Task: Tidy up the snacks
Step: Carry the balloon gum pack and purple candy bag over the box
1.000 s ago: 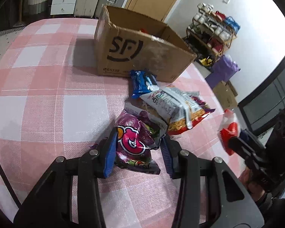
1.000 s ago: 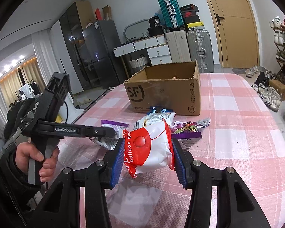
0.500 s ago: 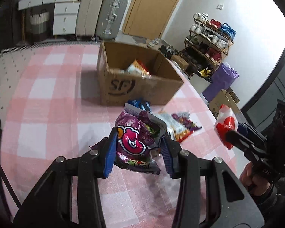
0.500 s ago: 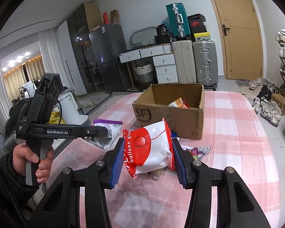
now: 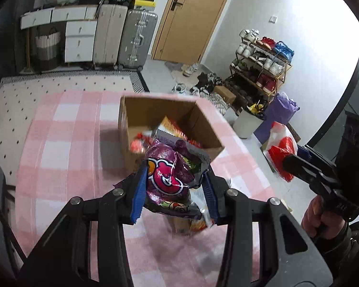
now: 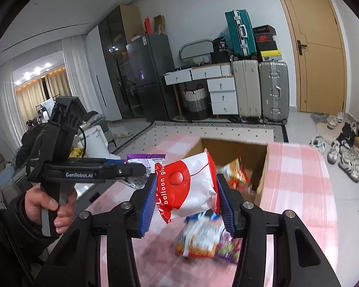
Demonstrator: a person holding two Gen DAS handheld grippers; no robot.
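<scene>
Inside open cardboard box [image 5: 204, 129], several snack packets [image 6: 235, 171]

Even indoor light fills both fisheye views, strongest on the white wall behind the metal shoe rack [image 5: 263, 64], while motion blur smears the open brown cardboard box [image 5: 165, 122] and nearby pink checked tablecloth [image 6: 299, 179], black vignetting curving every corner.

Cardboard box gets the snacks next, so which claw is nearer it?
Left, seemingly. The left claw holds its purple bag at the cardboard box's near corner; the right claw, gripping a red-and-white bag, hangs farther off to the side.
</scene>
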